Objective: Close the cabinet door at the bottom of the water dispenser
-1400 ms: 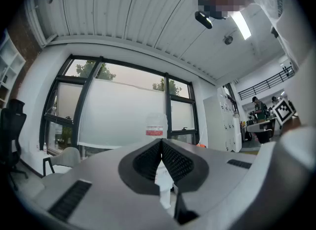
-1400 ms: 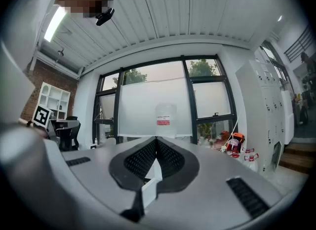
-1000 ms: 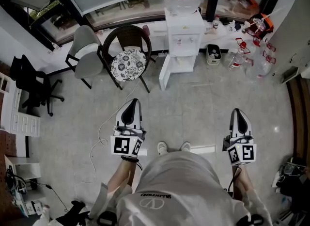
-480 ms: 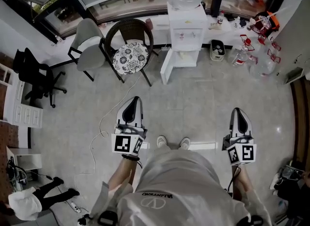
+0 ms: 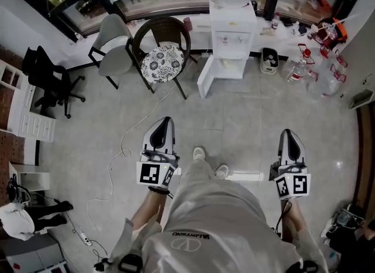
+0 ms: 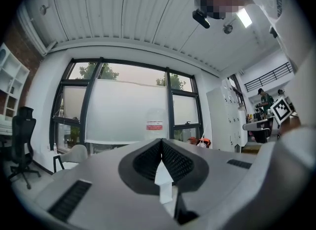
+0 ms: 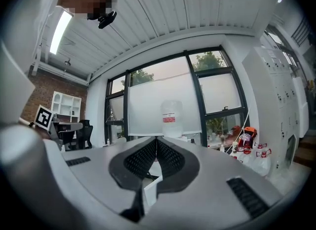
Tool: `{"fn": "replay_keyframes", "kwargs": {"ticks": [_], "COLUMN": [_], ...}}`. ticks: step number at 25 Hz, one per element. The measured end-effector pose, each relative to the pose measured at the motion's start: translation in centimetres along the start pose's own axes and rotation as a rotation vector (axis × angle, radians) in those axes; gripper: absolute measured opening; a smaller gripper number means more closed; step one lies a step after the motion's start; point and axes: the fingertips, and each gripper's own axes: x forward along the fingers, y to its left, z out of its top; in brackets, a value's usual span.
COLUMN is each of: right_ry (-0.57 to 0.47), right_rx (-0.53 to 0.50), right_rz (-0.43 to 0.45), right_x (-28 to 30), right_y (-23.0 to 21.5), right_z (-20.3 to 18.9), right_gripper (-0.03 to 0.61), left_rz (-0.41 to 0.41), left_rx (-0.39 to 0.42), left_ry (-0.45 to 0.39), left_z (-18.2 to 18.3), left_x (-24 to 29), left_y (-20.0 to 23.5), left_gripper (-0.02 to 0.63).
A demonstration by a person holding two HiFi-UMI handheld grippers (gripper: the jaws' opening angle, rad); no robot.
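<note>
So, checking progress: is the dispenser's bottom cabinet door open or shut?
Open: the cabinet door stands swung out from the water dispenser, showing the compartment.

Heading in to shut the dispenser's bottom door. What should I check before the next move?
1. Cabinet door closed: not ok, it stands swung open.
2. Left gripper shut and empty: ok.
3. Right gripper shut and empty: ok.
4. Door within reach: not ok, floor separates both grippers from the water dispenser.
5. Wicker chair out of the door's way: ok, it stands apart to the door's left.
6. Nothing inside blocking closure: cannot tell.
</note>
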Motion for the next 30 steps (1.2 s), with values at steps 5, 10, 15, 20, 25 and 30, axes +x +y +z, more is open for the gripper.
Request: {"fn": "replay_keyframes", "kwargs": {"ticks": [5, 10, 15, 20, 25, 30], "right_ry": [-0.005, -0.002, -0.004, 0.001, 0.007, 0.016], "right_rx": [0.009, 0.004, -0.004, -0.017, -0.020, -0.022], "right_rz": [0.011, 0.014, 0.008, 0.012, 0.011, 0.009], "right_x": [1.1, 2.6, 4.7, 7.2, 10.7, 14.3], "right_y": [-0.3, -0.1, 0.4, 1.2, 1.8, 2.7], "right_z": [-0.1, -0.1, 0.0, -0.1, 0.0, -0.1], "right_gripper": [0.016, 0.017, 0.017, 0.016, 0.017, 0.017], "left_rz": [0.011, 0.008, -0.002, -0.013, -0.020, -0.031], "left_rx": [0.010, 0.004, -0.006, -0.016, -0.026, -0.028], "left_ry": [0.002, -0.004, -0.014, -0.017, -0.017, -0.011], "left_z": [0.0, -0.2, -0.4, -0.9, -1.2, -1.9], "left_x": [0.9, 2.2, 3.8, 5.8, 8.4, 10.8], "left_y": [0.4, 1.3, 2.9, 4.8, 7.1, 9.7], "left_gripper": [0.008, 0.008, 0.008, 0.008, 0.008, 0.008]}}
